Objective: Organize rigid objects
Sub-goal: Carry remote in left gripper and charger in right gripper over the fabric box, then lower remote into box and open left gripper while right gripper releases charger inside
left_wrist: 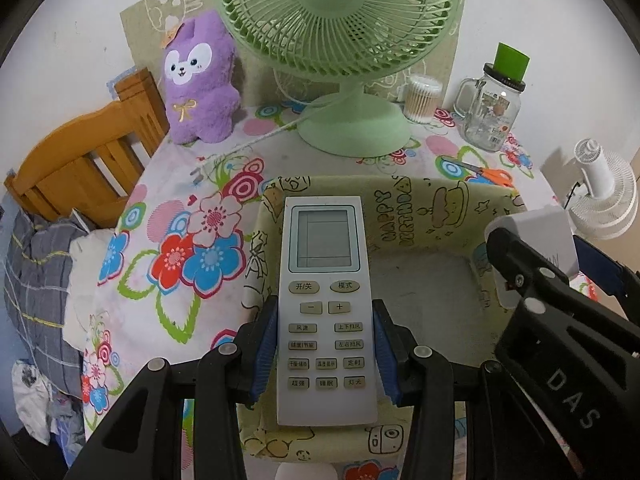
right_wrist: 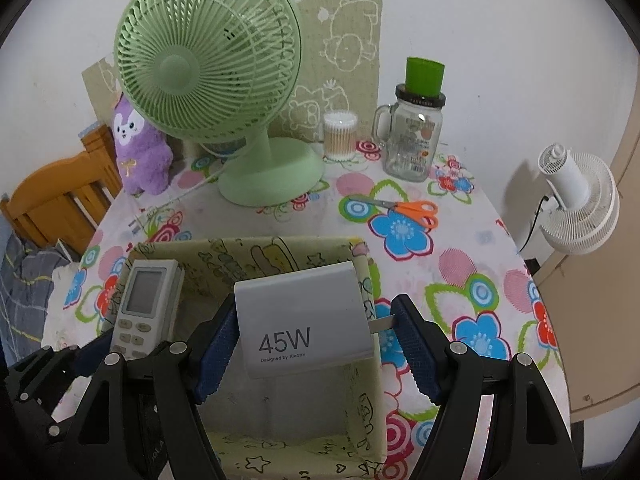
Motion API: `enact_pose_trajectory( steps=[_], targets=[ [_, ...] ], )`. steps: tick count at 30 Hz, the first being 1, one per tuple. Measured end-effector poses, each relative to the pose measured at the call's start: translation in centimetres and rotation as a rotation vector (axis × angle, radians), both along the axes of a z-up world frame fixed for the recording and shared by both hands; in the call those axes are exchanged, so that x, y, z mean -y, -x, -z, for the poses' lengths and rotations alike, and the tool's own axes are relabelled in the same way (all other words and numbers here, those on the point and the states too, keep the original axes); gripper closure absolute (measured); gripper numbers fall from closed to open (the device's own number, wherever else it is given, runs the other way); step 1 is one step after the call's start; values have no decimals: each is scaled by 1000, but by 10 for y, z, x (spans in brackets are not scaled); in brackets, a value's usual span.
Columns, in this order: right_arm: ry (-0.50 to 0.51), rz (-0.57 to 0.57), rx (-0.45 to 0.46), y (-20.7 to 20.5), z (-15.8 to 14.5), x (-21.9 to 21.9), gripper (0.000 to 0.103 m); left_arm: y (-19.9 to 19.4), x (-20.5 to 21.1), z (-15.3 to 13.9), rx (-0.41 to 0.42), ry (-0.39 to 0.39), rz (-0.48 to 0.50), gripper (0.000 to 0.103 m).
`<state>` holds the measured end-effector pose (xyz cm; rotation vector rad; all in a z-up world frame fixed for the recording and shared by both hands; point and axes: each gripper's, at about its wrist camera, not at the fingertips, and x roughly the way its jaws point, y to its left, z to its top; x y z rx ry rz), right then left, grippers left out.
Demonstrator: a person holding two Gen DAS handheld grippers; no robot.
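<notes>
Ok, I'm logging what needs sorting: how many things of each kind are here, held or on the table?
Remote: 1
Charger: 1
Fabric box: 1
Fans: 2 (green, white)
Scissors: 1
Jar: 1
Swab tub: 1
Plush: 1
Total: 9

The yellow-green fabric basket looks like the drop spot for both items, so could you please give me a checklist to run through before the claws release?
1. White air-conditioner remote clamped by the left claw: ok, blue pads press both its long edges.
2. White 45W charger block held in the right claw: ok, one pad on its body, the other on its metal prong.
3. Both items above the yellow-green fabric basket: ok.
4. Basket floor free under the charger: ok, bare grey lining shows.
5. Claws clear of each other: cannot tell, they sit close side by side.
6. Orange-handled scissors outside the drop zone: ok, on the cloth beyond the basket.
</notes>
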<state>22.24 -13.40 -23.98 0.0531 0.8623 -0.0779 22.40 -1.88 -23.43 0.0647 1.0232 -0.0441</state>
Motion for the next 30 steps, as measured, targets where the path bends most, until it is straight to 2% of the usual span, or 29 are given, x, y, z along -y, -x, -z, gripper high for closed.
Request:
enact_pose_trajectory(
  steps=[2, 5, 9, 11, 24, 30],
  targets=[
    [-1, -1, -9, 0, 3, -1, 25, 0, 6, 2, 9, -38, 9, 58],
    [0, -2, -18, 0, 5, -1, 25, -3, 4, 7, -27, -10, -4, 57],
    [-14, 8, -23, 2, 5, 1, 25, 0, 6, 3, 7, -42, -6, 56],
    [-22, 15, -25, 4, 4, 2, 25, 2, 7, 0, 20, -59, -6, 50],
    [-87, 36, -59, 21, 2, 7, 25, 16, 5, -7, 0, -33, 14, 39],
    [-115, 57, -71, 31, 0, 11, 25, 27, 4, -15, 12, -40, 9, 25]
  ],
)
